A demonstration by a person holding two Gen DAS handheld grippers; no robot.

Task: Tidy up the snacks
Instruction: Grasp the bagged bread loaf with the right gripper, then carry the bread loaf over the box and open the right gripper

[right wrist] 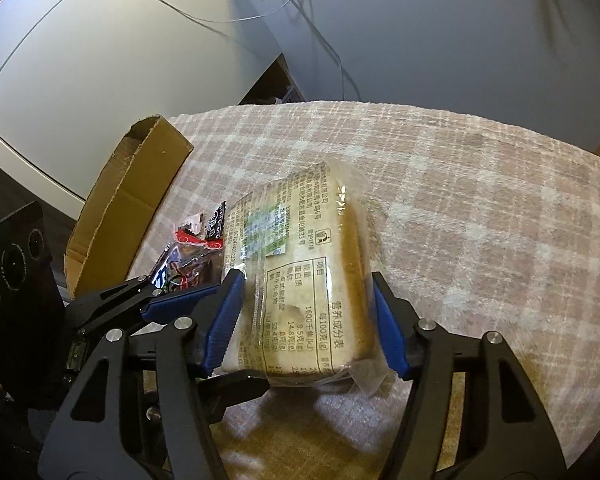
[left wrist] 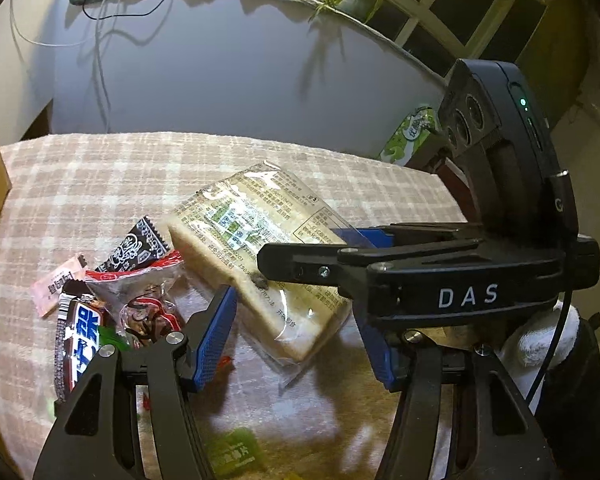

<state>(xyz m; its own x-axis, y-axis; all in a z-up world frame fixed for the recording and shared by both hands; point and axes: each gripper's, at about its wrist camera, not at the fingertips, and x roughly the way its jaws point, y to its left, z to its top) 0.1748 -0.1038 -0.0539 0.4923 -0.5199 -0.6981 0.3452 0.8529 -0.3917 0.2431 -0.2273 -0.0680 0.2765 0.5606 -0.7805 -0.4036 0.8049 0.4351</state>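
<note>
Both grippers meet on one item: the wrapped bread loaf (right wrist: pixel 300 280), lying label-up on the checked tablecloth (right wrist: pixel 480 208) near the table's middle. My right gripper (right wrist: pixel 306 320) straddles the loaf's near end, blue pads on both long sides; the left pad presses the wrapper, the right pad sits at the film's edge, so I judge it clamped on the loaf, or very nearly. In the left wrist view my left gripper (left wrist: pixel 296 328) has the loaf's lower corner between its jaws, which stand partly apart; the left pad touches the side of the loaf (left wrist: pixel 260 256), but the right pad is mostly hidden behind the other tool, so I cannot tell whether it grips. The right tool crosses that view from 3 o'clock, its black finger lying over the wrapper. At 9 o'clock from the loaf sits a loose heap of small snack packets (left wrist: pixel 112 300): black-and-white, red-and-clear, a pale pink one, a blue-lettered bar. A green packet (left wrist: pixel 236 452) lies near 6 o'clock, blurred. The open cardboard box (right wrist: pixel 132 200) stands at 10 o'clock in the right wrist view, beside the heap; its inside is hidden from me. Progress looks early: nothing visibly sorted, every snack I see on the cloth. Left to do, I judge: lift the loaf, place it, then clear the small packets.
</note>
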